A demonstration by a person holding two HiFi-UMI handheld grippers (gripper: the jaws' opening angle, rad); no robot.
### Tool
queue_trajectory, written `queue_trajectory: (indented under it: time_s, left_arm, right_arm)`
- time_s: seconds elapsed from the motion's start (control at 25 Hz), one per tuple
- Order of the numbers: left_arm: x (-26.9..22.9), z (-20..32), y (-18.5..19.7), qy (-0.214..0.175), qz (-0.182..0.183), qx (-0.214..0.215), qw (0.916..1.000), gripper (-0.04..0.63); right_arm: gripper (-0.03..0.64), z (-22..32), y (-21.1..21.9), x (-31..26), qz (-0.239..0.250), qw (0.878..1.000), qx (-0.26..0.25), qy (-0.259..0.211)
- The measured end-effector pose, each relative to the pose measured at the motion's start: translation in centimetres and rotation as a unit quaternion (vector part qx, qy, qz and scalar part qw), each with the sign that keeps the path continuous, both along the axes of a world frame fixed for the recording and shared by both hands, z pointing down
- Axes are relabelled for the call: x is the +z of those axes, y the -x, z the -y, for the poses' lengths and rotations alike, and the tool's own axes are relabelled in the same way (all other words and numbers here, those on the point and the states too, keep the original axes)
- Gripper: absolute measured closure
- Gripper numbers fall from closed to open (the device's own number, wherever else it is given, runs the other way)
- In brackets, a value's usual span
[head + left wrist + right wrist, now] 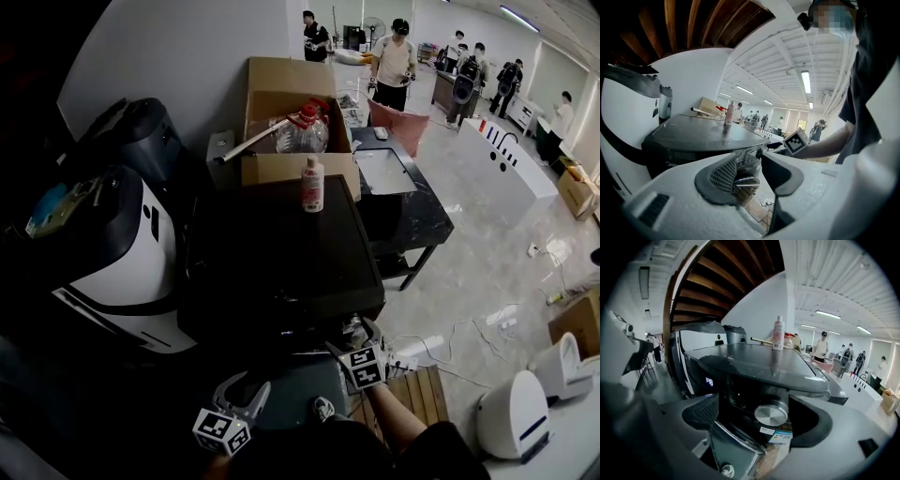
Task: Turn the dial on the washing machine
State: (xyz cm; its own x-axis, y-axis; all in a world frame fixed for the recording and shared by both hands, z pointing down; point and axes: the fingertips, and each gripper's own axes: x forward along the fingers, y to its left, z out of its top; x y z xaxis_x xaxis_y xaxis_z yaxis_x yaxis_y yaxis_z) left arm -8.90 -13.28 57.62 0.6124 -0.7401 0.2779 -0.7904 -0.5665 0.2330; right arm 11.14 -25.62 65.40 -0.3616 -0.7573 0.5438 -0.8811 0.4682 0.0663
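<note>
Approach step: right gripper frames the washing machine dial between spread jaws, apparently not gripping yet. Next, close in, pinch, then twist. Left gripper hangs alongside, jaws apart, empty.

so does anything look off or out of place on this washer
Only the pink bottle, standing upright on top of the washing machine near its back edge; it might topple once the machine runs. Nothing looks spilled or damaged.

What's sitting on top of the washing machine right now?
One upright pink-and-white bottle stands on the washing machine, near the back edge of its dark top. Nothing else shows there. The closed top hides whatever is inside.
</note>
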Motion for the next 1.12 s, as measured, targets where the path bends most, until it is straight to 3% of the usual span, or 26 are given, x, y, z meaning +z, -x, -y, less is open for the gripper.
queue_trajectory:
  time_s: [0.16,0.4,1.12]
  left_arm:
    - [-0.1,-0.3,0.0,0.000,0.000,-0.001,1.0000,0.434]
    - [0.0,-0.5,0.6,0.003,0.004,-0.010,0.9999,0.434]
    - [0.4,-0.1,1.1,0.008,0.000,-0.017,0.9998,0.434]
  right_arm:
    - [0.170,-0.3,0.8,0.8,-0.007,1.000,-0.017,0.018]
    - [0.167,0.1,-0.1,2.1,-0.012,0.999,-0.003,0.041]
    - [0.153,0.9,-1.3,4.3,0.070,0.992,0.047,0.089]
